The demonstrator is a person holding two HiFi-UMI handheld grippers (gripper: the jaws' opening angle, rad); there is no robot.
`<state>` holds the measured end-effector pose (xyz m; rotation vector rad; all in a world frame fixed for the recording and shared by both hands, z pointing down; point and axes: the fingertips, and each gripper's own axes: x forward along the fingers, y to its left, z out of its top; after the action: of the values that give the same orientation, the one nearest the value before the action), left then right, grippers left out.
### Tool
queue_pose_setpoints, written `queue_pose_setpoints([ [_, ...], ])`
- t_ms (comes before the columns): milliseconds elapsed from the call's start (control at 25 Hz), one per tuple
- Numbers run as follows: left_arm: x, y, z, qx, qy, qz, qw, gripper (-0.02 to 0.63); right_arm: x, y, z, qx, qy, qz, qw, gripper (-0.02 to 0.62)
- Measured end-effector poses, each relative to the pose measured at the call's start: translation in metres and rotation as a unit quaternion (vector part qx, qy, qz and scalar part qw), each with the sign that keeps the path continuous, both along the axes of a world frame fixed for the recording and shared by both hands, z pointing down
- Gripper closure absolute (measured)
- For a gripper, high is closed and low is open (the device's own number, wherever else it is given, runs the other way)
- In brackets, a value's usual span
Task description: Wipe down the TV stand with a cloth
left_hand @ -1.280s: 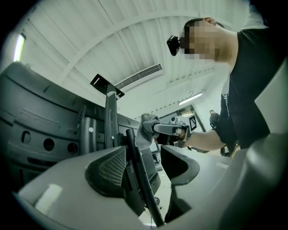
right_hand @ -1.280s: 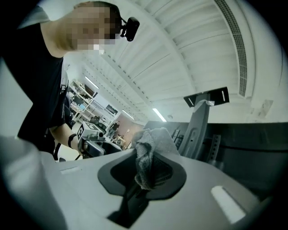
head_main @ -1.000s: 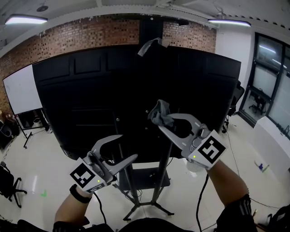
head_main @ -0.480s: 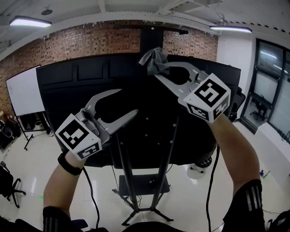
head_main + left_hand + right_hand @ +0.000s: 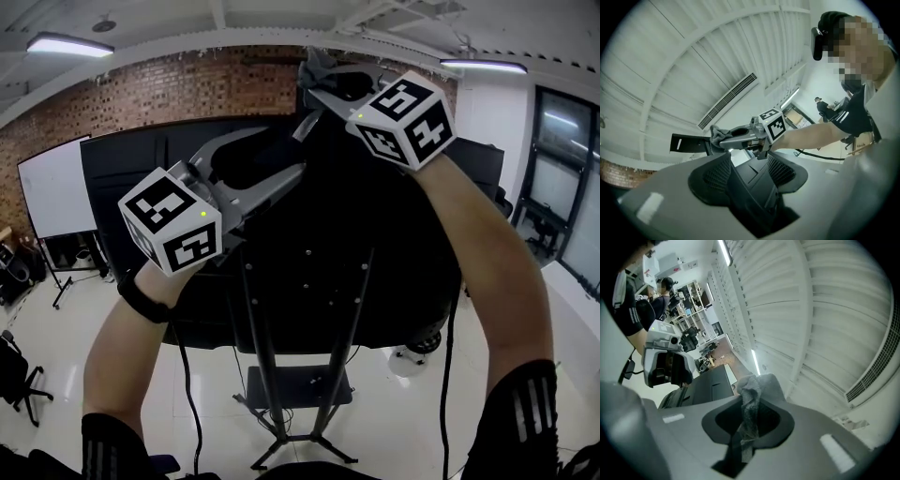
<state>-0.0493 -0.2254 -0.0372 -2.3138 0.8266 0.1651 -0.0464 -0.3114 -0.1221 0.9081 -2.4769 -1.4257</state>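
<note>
- Left tool (image 5: 277, 155): jaws wide apart with nothing between them, held high in front of the black screen (image 5: 375, 244).
- Right tool (image 5: 323, 82): jaws closed on a grey, crumpled cloth (image 5: 750, 397), held at the top of the TV stand (image 5: 256, 356).
- Step in hand: approach to the stand's upper column. The next move calls for pressing the cloth flat against it before stroking.

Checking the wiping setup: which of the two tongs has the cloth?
The right tongs: they are shut on the grey cloth, while the left tongs stand open and empty.
</note>
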Motion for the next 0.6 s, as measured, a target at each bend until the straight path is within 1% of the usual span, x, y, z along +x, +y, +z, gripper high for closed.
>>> queue_pose_setpoints([
  [120, 0.006, -0.002, 0.001, 0.002, -0.004, 0.000, 1.0000, 0.344, -0.001, -0.017, -0.003, -0.001, 0.004, 0.024, 1.000, 0.545],
  [240, 0.010, -0.001, 0.013, -0.003, -0.003, 0.005, 1.0000, 0.342, -0.001, -0.026, 0.002, -0.007, 0.001, 0.033, 0.999, 0.545],
  [320, 0.011, -0.001, 0.021, -0.011, -0.004, 0.006, 0.9999, 0.340, -0.002, -0.025, 0.005, -0.006, 0.005, 0.034, 0.999, 0.545],
  [440, 0.011, -0.007, 0.027, -0.031, -0.003, 0.008, 0.9995, 0.337, -0.003, -0.025, 0.014, -0.002, 0.028, 0.042, 0.999, 0.546],
  [600, 0.007, -0.011, 0.040, -0.050, 0.010, 0.013, 0.9986, 0.337, -0.002, -0.025, 0.037, -0.004, 0.047, 0.048, 0.998, 0.546],
])
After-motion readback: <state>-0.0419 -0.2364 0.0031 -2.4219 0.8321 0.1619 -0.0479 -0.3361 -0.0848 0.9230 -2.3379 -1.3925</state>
